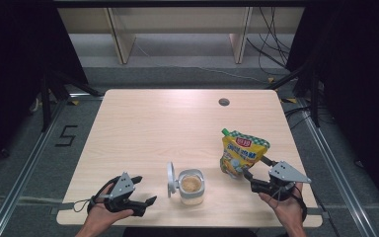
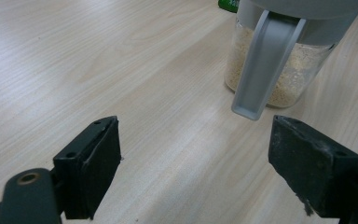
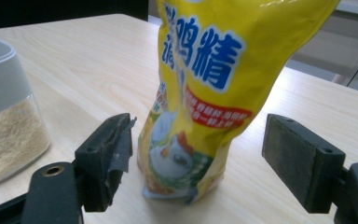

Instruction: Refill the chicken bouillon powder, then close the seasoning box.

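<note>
At the left, we hold our left claw (image 1: 142,189) low over the tabletop (image 1: 168,123), jaws spread wide and empty, aimed toward the jar (image 1: 191,186). In the left gripper view the jar (image 2: 279,56) stands just ahead and to one side, not between the jaws.

In the middle, the jar sits near the front edge, partly filled with pale granules. Its grey lid (image 1: 170,179) is flipped open and stands upright on the jar's left side.

To the right, the pouch (image 1: 242,154), yellow with a green cap, stands upright and slightly apart from the jar. Our right claw (image 1: 254,172) is open around the pouch's lower part; in the right gripper view the pouch (image 3: 205,93) stands between the two jaws, with a gap on both sides.

We judge the step in hand to be grasping the pouch, likely to pour into the open jar. Next we need to close the right claw squarely on the pouch's body without crushing or tipping it, while the left claw may steady the jar.
</note>
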A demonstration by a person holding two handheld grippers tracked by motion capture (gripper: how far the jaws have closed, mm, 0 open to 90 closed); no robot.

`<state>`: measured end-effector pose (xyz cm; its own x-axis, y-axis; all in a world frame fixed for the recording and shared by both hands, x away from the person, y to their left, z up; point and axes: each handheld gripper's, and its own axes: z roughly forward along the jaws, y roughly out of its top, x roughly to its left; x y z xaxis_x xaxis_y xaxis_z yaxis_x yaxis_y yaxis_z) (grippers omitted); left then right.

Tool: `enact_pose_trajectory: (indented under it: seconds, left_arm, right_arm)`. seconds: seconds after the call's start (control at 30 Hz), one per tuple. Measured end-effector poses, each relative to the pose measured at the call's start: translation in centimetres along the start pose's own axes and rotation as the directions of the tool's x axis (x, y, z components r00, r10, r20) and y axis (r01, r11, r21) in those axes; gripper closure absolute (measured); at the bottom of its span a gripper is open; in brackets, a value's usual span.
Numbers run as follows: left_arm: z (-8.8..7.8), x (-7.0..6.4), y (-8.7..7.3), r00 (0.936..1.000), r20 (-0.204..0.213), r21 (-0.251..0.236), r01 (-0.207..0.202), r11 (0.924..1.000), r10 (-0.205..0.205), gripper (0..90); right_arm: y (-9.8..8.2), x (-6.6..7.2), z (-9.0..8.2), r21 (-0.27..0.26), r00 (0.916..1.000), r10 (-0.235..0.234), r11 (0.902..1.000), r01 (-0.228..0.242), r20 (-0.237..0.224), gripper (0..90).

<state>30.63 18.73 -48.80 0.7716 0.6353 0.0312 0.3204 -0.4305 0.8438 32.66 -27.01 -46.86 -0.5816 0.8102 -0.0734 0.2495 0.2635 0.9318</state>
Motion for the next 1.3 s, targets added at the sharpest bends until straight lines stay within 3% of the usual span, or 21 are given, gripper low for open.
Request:
enact_pose_trajectory:
  seconds: [0.03, 0.13, 0.2, 0.27, 0.33, 0.5, 0.53, 0.57, 0.63, 0.67, 0.73, 0.77, 0.8, 0.83, 0.9, 0.97, 1.0, 1.07, 1.17, 1.23, 1.3]
  left_arm:
    - [0.0, 0.0, 0.0, 1.0000, -0.001, -0.001, 0.000, 1.0000, 0.000, 16.6]
    - [0.0, -0.1, 0.1, 0.9999, 0.000, -0.011, 0.014, 0.9998, -0.014, 16.5]
    - [0.0, 0.0, 0.1, 1.0000, -0.007, -0.005, 0.004, 1.0000, -0.004, 16.5]
    - [0.1, -0.2, 0.1, 0.9996, -0.005, 0.000, 0.029, 0.9996, -0.029, 16.5]
    - [0.1, -0.4, 0.2, 0.9996, -0.005, 0.005, 0.028, 0.9996, -0.028, 16.5]
    - [-0.1, -0.4, 0.3, 0.9994, -0.005, 0.000, 0.034, 0.9994, -0.034, 16.5]
    - [-0.1, -0.3, 0.3, 0.9999, -0.010, 0.004, 0.013, 0.9999, -0.013, 16.5]
    - [-0.1, -0.4, 0.3, 0.9995, -0.012, 0.004, 0.030, 0.9995, -0.030, 16.5]
    - [-0.1, -0.5, 0.3, 0.9994, -0.009, 0.000, 0.033, 0.9994, -0.033, 16.5]
    - [-0.1, -0.3, 0.4, 0.9999, -0.011, 0.002, 0.004, 1.0000, -0.004, 16.5]
    - [-0.1, -0.5, 0.3, 0.9995, -0.007, -0.002, 0.032, 0.9995, -0.032, 16.5]
    - [-0.2, -0.3, 0.4, 1.0000, -0.008, 0.011, 0.006, 0.9999, -0.006, 16.5]
    - [-0.2, -0.3, 0.4, 0.9999, -0.012, 0.003, 0.005, 1.0000, -0.005, 16.5]
    - [-0.2, -0.4, 0.3, 0.9996, -0.016, 0.002, 0.024, 0.9997, -0.024, 16.5]
    - [-0.2, -0.3, 0.3, 0.9997, -0.016, 0.007, 0.018, 0.9998, -0.018, 16.5]
    - [-0.2, -0.2, 0.4, 0.9999, -0.013, -0.008, 0.006, 1.0000, -0.006, 16.7]
    - [-0.2, -0.5, 0.4, 0.9990, -0.019, -0.018, 0.041, 0.9990, -0.041, 16.7]
    - [-0.3, -0.4, 0.4, 0.9990, -0.012, -0.019, 0.042, 0.9989, -0.042, 16.9]
    - [-0.4, -0.2, 0.6, 0.9996, -0.025, -0.026, 0.015, 0.9996, -0.016, 18.0]
    - [-0.5, -0.5, 0.5, 0.9977, -0.019, -0.031, 0.064, 0.9975, -0.064, 20.9]
    - [-0.6, -0.5, 0.6, 0.9983, -0.028, -0.043, 0.051, 0.9978, -0.052, 25.5]
  right_arm:
    - [0.0, 0.0, -0.1, -0.010, 0.9996, -0.020, 0.9997, 0.020, 0.019, 24.6]
    - [-0.1, 0.6, -0.7, 0.024, 0.9990, 0.044, 0.9988, -0.044, 0.007, 24.4]
    - [-0.2, 0.6, -1.0, 0.035, 0.9997, 0.022, 0.9991, -0.022, 0.015, 23.9]
    - [-0.4, 0.9, -1.4, 0.050, 0.9985, 0.051, 0.9974, -0.052, 0.018, 23.7]
    - [-0.6, 0.9, -1.7, 0.057, 0.9996, 0.027, 0.9980, -0.028, 0.009, 23.9]
    - [-0.8, 1.8, -2.4, 0.083, 0.9994, 0.036, 0.9959, -0.036, -0.001, 23.9]
    - [-0.9, 2.0, -2.4, 0.084, 0.9996, 0.027, 0.9961, -0.027, -0.002, 23.9]
    - [-0.9, 2.3, -2.6, 0.100, 0.9990, 0.044, 0.9940, -0.043, -0.001, 23.9]
    - [-1.0, 2.5, -2.7, 0.097, 0.9999, 0.012, 0.9952, -0.011, -0.008, 23.9]
    - [-1.0, 2.7, -2.8, 0.106, 0.9997, 0.020, 0.9942, -0.018, -0.012, 24.0]
    - [-1.1, 3.0, -3.0, 0.111, 0.9996, 0.017, 0.9938, -0.014, -0.021, 24.3]
    - [-1.1, 3.2, -3.0, 0.111, 0.9993, 0.022, 0.9937, -0.018, -0.029, 24.3]
    - [-1.2, 3.2, -3.0, 0.106, 0.9997, -0.007, 0.9944, 0.010, -0.024, 24.3]
    - [-1.2, 3.3, -2.9, 0.105, 0.9994, -0.011, 0.9944, 0.014, -0.034, 24.3]
    - [-1.3, 3.7, -3.1, 0.133, 0.9994, 0.013, 0.9911, -0.008, -0.032, 24.3]
    - [-1.4, 3.7, -3.0, 0.122, 0.9993, -0.007, 0.9925, 0.011, -0.036, 24.5]
    - [-1.5, 3.8, -3.0, 0.134, 0.9991, 0.001, 0.9909, 0.005, -0.042, 24.8]
    - [-1.5, 3.5, -2.9, 0.138, 0.9985, -0.033, 0.9896, 0.039, -0.044, 24.8]
    - [-1.7, 3.4, -2.9, 0.150, 0.9989, -0.018, 0.9883, 0.024, -0.042, 24.8]
    - [-1.7, 3.4, -2.8, 0.141, 0.9984, -0.039, 0.9891, 0.044, -0.041, 24.9]
    - [-1.7, 3.4, -2.8, 0.143, 0.9983, -0.041, 0.9887, 0.047, -0.041, 24.9]
